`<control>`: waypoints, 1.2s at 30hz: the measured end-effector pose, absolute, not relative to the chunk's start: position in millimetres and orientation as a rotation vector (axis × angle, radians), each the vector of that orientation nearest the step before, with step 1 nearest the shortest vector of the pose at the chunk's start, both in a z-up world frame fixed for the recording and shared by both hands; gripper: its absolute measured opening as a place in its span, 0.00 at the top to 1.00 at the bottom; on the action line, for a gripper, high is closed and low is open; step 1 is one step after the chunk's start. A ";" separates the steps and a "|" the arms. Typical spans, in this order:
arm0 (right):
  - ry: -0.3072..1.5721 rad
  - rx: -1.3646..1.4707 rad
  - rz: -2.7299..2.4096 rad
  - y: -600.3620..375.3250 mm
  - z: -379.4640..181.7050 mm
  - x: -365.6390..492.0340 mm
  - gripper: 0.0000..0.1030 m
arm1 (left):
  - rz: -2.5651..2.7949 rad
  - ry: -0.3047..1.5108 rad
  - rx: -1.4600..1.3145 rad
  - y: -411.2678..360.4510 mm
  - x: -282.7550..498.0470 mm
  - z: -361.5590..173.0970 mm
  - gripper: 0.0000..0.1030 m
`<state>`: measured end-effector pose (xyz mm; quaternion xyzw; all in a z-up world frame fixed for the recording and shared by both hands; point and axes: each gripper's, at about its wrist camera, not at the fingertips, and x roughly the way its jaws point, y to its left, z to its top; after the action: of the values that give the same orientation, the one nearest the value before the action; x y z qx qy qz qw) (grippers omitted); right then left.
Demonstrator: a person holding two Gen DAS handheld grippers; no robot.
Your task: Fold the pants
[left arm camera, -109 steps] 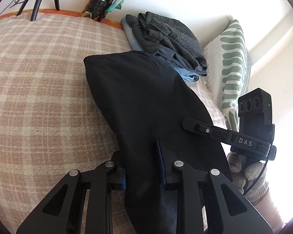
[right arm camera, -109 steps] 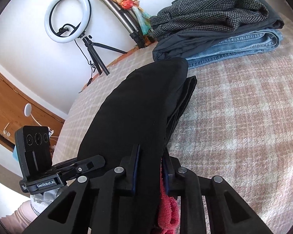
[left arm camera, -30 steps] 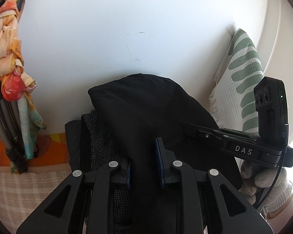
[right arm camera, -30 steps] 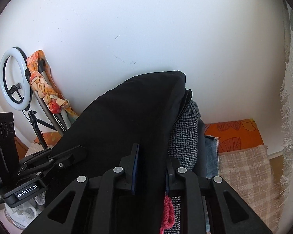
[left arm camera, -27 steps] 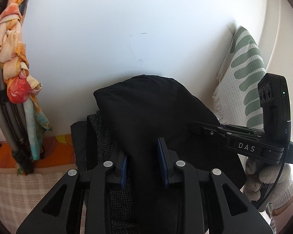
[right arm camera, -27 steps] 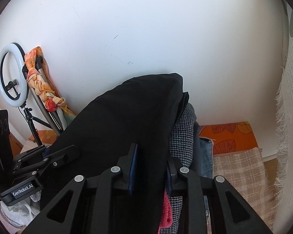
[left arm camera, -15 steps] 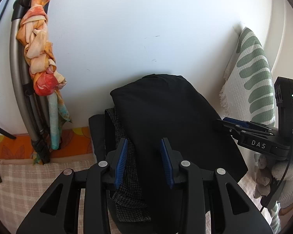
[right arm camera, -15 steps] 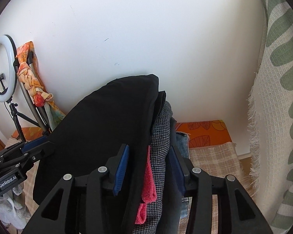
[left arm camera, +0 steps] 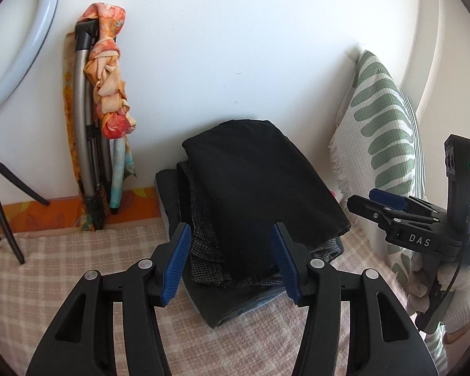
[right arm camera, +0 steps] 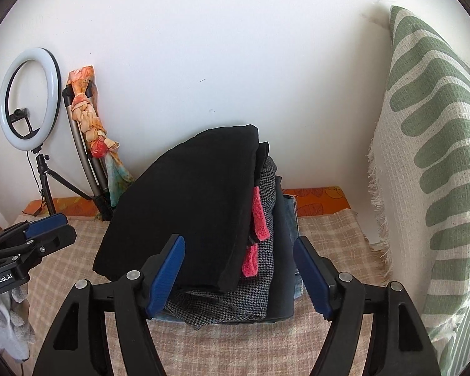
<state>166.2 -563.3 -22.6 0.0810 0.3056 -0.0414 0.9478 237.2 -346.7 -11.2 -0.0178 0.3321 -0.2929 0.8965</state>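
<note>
The folded black pants (left arm camera: 260,188) lie on top of a stack of folded clothes against the white wall; they also show in the right wrist view (right arm camera: 191,206). Under them are grey houndstooth pants (right arm camera: 260,282) with pink tags, a dark pair and blue jeans. My left gripper (left arm camera: 232,263) is open and empty, just in front of the stack. My right gripper (right arm camera: 238,275) is open and empty, its jaws spread on either side of the stack's near edge. Each gripper shows at the edge of the other's view.
The stack rests on a beige plaid bedspread (left arm camera: 62,275). A green-and-white leaf-pattern pillow (right arm camera: 432,169) stands at the right. A ring light on a tripod (right arm camera: 31,100) and a metal frame with an orange scarf (left arm camera: 106,94) stand at the left by the wall.
Both grippers opened, let go of the black pants on top of the stack, and drew back from it. The pants now lie flat on the pile.
</note>
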 end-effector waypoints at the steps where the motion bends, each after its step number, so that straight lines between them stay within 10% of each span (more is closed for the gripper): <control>1: 0.618 0.173 -0.085 -561.3 -22.3 159.8 0.26 | -0.614 0.686 -0.038 -344.2 230.5 -9.6 0.49; 15: 0.562 0.215 -0.057 -508.6 -29.5 73.9 0.06 | -0.645 0.656 -0.006 -307.2 141.3 0.3 0.23; 36: 0.573 0.175 -0.090 -421.0 -61.0 3.2 0.00 | -0.543 0.715 -0.008 -239.5 61.8 -46.6 0.23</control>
<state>3.2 -421.0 -61.0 0.0862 0.2822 -0.0442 0.9544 61.8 -239.5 -46.6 -0.0040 0.3455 -0.2623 0.9010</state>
